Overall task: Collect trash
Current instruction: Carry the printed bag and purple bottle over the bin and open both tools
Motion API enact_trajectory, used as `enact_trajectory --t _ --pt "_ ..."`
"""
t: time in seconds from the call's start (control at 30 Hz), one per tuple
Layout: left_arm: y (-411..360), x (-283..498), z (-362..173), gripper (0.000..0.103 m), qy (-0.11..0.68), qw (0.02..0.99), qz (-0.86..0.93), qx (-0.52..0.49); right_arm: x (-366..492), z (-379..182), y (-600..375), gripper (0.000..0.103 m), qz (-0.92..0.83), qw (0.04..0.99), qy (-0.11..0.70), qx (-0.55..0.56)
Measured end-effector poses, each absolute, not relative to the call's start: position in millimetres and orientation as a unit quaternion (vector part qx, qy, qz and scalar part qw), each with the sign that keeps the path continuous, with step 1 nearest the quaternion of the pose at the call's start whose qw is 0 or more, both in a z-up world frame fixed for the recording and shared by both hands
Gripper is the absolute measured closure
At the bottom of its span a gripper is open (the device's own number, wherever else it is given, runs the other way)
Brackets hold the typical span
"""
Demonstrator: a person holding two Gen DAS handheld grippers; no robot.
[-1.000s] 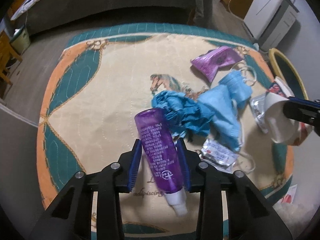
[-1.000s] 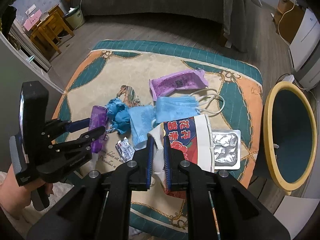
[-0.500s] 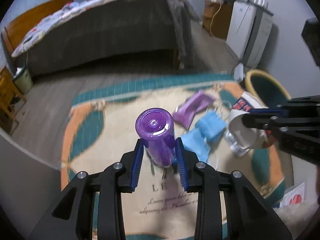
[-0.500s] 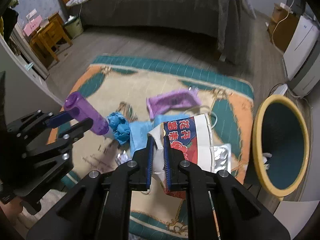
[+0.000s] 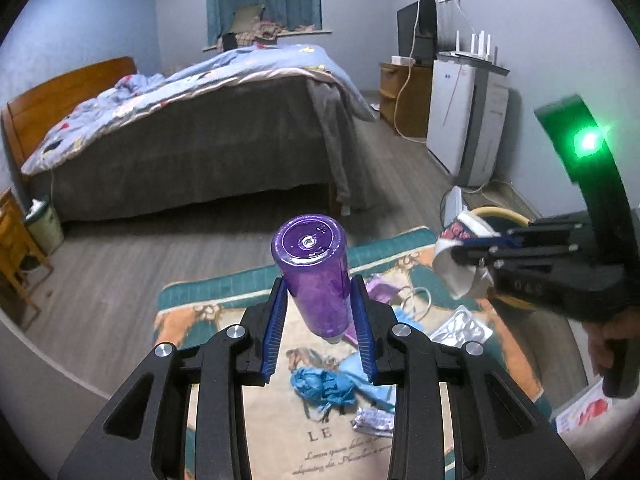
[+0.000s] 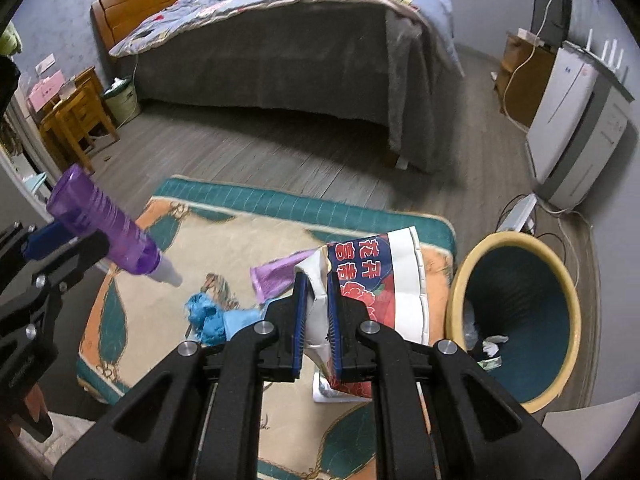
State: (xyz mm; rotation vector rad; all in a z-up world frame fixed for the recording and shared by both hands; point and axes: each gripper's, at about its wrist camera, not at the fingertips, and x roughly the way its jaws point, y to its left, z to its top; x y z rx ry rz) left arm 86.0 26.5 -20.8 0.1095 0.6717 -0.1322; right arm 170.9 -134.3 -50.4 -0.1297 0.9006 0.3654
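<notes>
Left wrist view: your left hand-held gripper (image 5: 320,320) is clamped on the purple bottle (image 5: 316,280), blue pads pressed to both its sides, flat base pointing away from you toward the bed (image 5: 192,136), white nozzle end tilted down over the rug (image 5: 224,312). Bottle is lifted clear of the rug. Right wrist view: your right hand-held gripper (image 6: 318,320) is clamped on the crumpled snack wrapper (image 6: 372,280), red and blue print with white edge, held in the air above the rug's right side. Just to the right of it stands the yellow-rimmed bin (image 6: 520,320), dark teal inside, a few scraps lying at its bottom. Below both grippers, on the rug: a bunched blue glove (image 6: 206,314), a light blue face mask (image 6: 240,320) beside it, a purple pouch (image 6: 276,276) further back, a silver foil pack (image 5: 460,328), a small foil sachet (image 5: 374,420). A white appliance (image 6: 576,120) stands by the right wall.
</notes>
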Motion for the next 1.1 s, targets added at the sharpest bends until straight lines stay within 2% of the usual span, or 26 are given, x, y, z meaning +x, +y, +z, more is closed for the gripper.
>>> enact_trajectory --t 0.4,0.7,1.1 --pt "4 104 -47 0.07 0.365 0.927 -0.071 0.037 187 1 -185 0.093 0.095 0.907 0.41 -0.006" --pt "-44 124 -40 0.069 0.362 0.927 -0.094 0.035 195 -15 -211 0.093 0.068 0.9 0.431 0.004" --pt "-107 136 -48 0.069 0.362 0.921 -0.132 0.064 206 -29 -257 0.093 0.026 0.903 0.425 -0.062"
